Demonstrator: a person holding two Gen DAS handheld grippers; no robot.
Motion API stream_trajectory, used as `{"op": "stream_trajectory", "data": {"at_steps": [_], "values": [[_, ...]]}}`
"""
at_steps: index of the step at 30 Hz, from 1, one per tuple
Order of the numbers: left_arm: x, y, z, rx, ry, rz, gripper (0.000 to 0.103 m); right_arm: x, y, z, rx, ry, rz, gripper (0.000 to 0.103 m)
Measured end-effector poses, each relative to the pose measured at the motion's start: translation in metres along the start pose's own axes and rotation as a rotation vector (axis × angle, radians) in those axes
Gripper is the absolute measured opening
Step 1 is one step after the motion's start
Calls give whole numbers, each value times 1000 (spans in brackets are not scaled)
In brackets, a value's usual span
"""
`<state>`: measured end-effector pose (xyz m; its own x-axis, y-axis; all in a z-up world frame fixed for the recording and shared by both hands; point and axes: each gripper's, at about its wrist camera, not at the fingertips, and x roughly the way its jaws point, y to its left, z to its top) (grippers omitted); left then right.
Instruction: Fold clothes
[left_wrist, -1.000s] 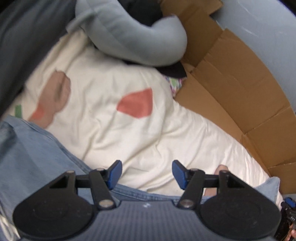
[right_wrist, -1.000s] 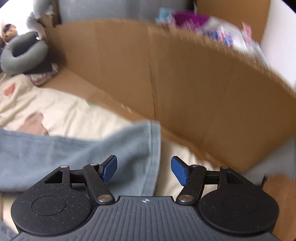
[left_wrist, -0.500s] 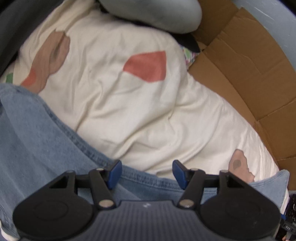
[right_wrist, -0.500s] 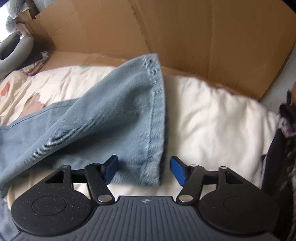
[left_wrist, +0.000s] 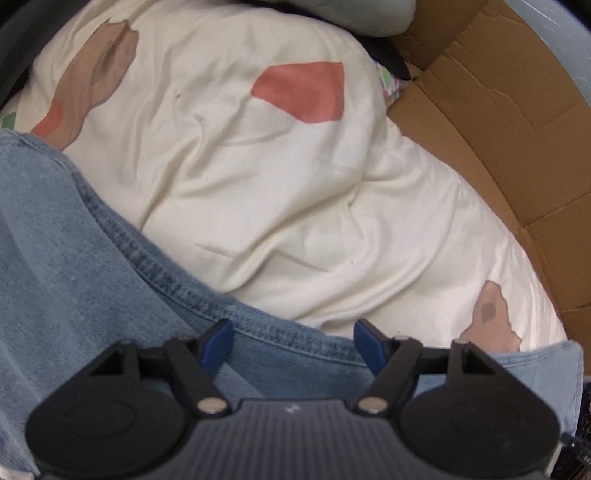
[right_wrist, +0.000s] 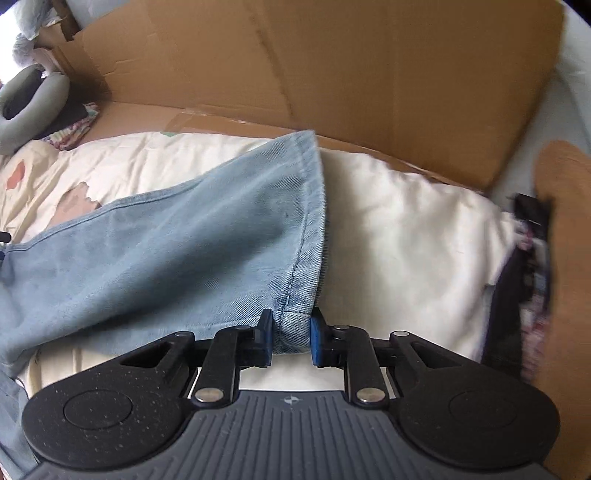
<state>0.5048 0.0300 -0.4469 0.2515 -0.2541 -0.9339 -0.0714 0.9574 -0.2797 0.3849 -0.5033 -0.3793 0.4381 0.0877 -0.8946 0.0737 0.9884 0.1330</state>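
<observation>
STEP: gripping hem corner of jeans (right_wrist: 207, 236), spread across cream duvet (right_wrist: 399, 229) | right gripper (right_wrist: 291, 338) fingers pinched on hem; left gripper (left_wrist: 291, 341) fingers wide over seam | NEXT: likely clamp left, lift evenly | AROUND: cardboard (right_wrist: 332, 74) far, grey pillow (right_wrist: 26, 107) far-left, clear of fold.

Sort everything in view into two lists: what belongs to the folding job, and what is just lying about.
Part of the job:
- jeans, hem corner clamped
- right gripper, shut on that hem
- left gripper, open over the jeans' seam

Just lying about:
- cream patterned duvet under the jeans
- cardboard sheets
- grey neck pillow
- dark garment at the duvet's right edge
</observation>
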Motion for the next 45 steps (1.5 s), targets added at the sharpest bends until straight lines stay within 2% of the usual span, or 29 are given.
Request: {"op": "stream_trajectory", "data": {"at_steps": [5,10,15,22,24,27,30,33,35,37,45], "values": [[0,3,2,-43,-19,-8,74,-14,-12,-10,1,12,-39,18],[4,3,3,-72,-16,3,74,-9,-18,-20,31,55,-30,20],[9,1,3,-85,-5,20,73,-17,-16,-15,0,32,-32,33],[14,-8,0,-69,17,64,73,-21,-14,-4,-9,-29,-10,38],[14,-7,-1,-84,10,66,72,-20,-14,0,-13,-48,-1,43],[13,-7,-5,-97,-10,85,62,-18,-13,9,-20,-73,5,45],[10,-4,-9,-102,-32,102,54,-13,-13,20,-30,-99,7,54],[8,-2,-12,-111,-45,105,44,-2,-9,34,-43,-120,5,57],[5,-1,-13,-122,-53,104,32,6,-7,43,-44,-132,11,57],[3,1,-15,-137,-63,87,15,13,-4,51,-45,-139,16,57],[-1,5,-19,-191,-88,47,6,45,0,73,-31,-155,10,57]]}}
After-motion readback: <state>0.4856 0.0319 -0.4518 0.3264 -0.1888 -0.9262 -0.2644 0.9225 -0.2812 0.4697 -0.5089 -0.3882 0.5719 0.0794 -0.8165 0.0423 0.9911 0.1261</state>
